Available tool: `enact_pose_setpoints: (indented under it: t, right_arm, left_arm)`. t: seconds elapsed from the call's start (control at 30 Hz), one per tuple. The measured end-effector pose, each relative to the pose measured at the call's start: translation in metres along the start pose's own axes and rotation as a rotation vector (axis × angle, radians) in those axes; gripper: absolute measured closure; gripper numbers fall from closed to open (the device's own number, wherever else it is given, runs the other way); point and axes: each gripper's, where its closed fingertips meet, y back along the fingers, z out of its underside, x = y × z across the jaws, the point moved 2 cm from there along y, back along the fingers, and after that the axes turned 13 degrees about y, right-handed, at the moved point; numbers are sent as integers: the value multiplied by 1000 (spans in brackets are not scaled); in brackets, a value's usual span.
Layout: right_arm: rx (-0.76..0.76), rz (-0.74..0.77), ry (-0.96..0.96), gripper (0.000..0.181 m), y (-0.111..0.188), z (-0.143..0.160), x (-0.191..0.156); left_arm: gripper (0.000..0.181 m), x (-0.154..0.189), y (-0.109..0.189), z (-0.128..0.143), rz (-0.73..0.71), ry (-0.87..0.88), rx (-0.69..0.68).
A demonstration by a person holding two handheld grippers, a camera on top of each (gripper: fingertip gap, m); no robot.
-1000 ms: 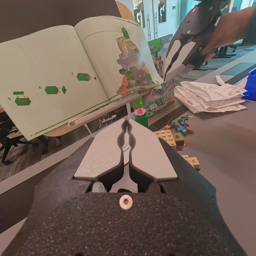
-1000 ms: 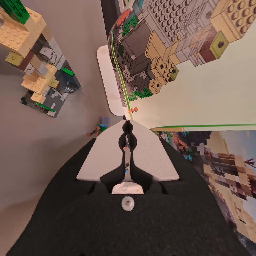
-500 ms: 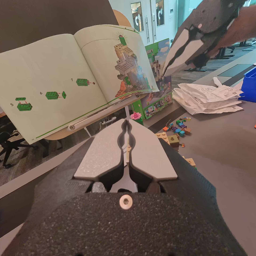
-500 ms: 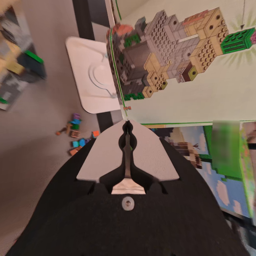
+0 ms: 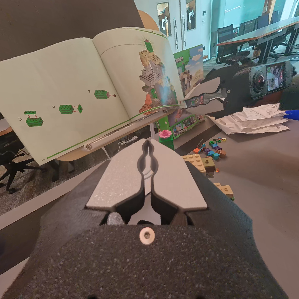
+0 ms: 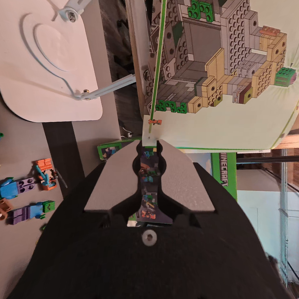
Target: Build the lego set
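Observation:
The instruction booklet lies open on a tilted stand. My left gripper is shut and empty, held low in front of the stand. A green brick with a pink flower stands just past its tip, beside tan bricks. My right gripper is open, one jaw above and one below the lower right corner of the right page. In the right wrist view the page corner sits between the tips of my right gripper. The page shows the finished model.
Small minifigures and loose pieces lie on the grey table; they also show in the right wrist view. The set's box stands behind the stand, near crumpled paper bags and a blue bin. The stand's white base rests on the table. Some 25 cm of space lies between my two pairs of fingers.
My right gripper has swung down from above the booklet to the page's lower right corner and opened there. My left gripper has stayed shut, almost still.

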Motion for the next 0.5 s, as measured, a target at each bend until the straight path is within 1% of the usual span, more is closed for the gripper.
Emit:
enact_pose_setpoints:
  t: [0.13, 0.33, 0.5]
  right_arm:
    - [19, 1, -7, 181, 1, -1, 2]
    - [39, -38, -44, 181, 7, -1, 5]
    - [76, -65, -111, 181, 18, -5, 12]
  left_arm:
    - [181, -3, 0, 1, -4, 6, -3]
    - [181, -2, -1, 2, 2, 3, -6]
    - [181, -1, 0, 0, 5, 4, -2]
